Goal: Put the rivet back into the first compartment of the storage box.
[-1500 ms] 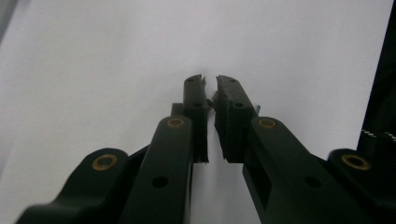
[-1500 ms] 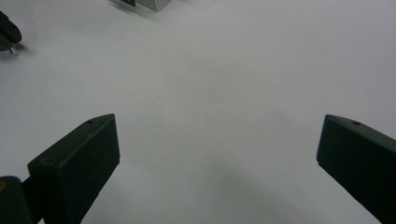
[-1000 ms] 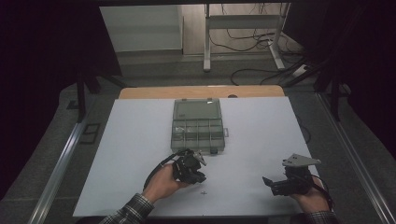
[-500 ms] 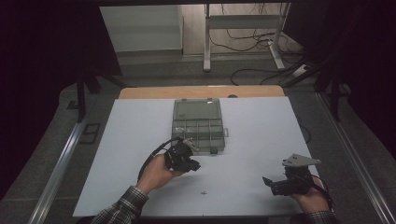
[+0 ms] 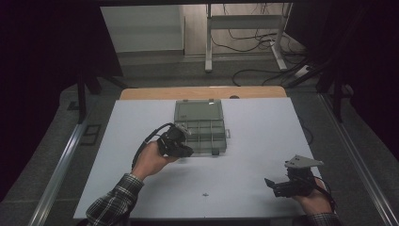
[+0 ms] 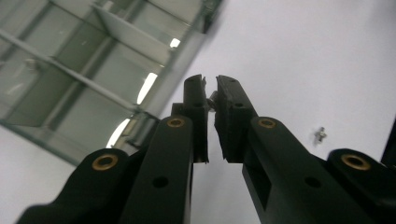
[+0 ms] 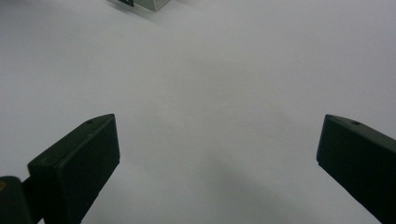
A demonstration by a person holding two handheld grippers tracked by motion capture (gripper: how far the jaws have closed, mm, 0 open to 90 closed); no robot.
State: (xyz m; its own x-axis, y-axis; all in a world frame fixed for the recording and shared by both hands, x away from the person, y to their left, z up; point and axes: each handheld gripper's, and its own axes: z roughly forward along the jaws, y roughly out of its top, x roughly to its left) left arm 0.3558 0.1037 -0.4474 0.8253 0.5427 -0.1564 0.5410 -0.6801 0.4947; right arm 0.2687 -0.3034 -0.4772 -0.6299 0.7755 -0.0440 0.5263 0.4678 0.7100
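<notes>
The left gripper (image 6: 210, 88) was pinched nearly closed on a tiny metal part (image 6: 213, 99), a screw by the look of it, held right at the very tips of the jaws. In the high view that gripper (image 5: 181, 147) hung at the near left corner of the organiser box (image 5: 201, 129), lid thrown back, the part apparently just short of the compartments (image 6: 70, 60). Out to the side, the right gripper (image 7: 217, 154) sat with its jaws spread wide and nothing between them, low over bare worktop (image 7: 210, 70); in the high view it (image 5: 275, 186) rested near the front right edge, well apart from the box. A second small screw (image 5: 205, 193) lay loose on the worktop (image 5: 263, 127) between the two hands, also seen past the left jaws (image 6: 320, 135). The risk here, as I judged it, was that grip: so little metal caught between the tips that a twist of the wrist or a knock against the box wall could flick the part away, and on a white surface something that small would be hard to find again. Letting go too early, or over a divider, could drop it in the wrong compartment or send it bouncing out. Which compartment was meant, I could not tell.
</notes>
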